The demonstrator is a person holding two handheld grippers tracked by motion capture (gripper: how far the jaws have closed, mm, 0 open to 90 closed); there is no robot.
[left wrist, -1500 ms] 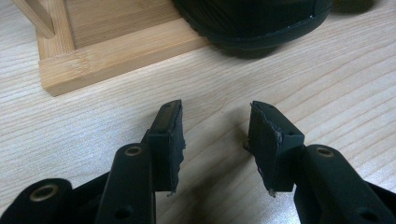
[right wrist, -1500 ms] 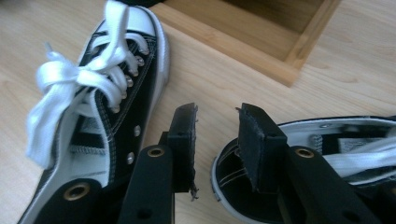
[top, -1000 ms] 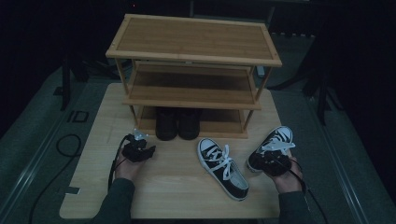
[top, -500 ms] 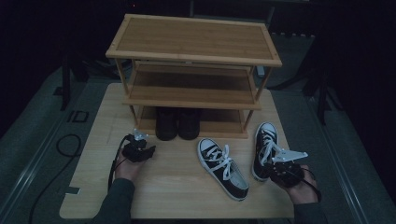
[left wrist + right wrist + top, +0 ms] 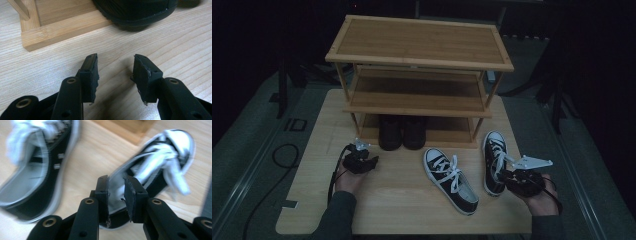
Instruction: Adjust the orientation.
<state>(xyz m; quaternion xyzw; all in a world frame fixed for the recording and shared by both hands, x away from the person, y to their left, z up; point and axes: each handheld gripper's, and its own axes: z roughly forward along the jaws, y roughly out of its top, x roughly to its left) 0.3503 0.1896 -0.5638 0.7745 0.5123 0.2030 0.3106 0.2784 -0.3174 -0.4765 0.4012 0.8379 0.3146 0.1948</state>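
Observation:
My right gripper (image 5: 510, 176) (image 5: 116, 185) is shut on the heel rim of a black-and-white sneaker (image 5: 493, 150) (image 5: 162, 152) that lies on the table with its toe toward the shoe rack (image 5: 419, 45). A matching sneaker (image 5: 452, 182) (image 5: 32, 170) rests just to its left, angled across the table. My left gripper (image 5: 361, 160) (image 5: 115, 66) hovers open over bare wood, with nothing between its fingers. It faces the rack's bottom shelf (image 5: 57, 27), where a pair of black shoes (image 5: 402, 132) (image 5: 135, 12) stands.
The wooden rack has three shelves; the top and middle ones are bare. The light wood table (image 5: 402, 210) ends close behind both hands. A black cable (image 5: 282, 150) lies on the floor at the left.
The right gripper has swung the held sneaker from pointing far right to pointing straight at the rack, and the hand has shifted right and nearer. The left gripper has stayed put.

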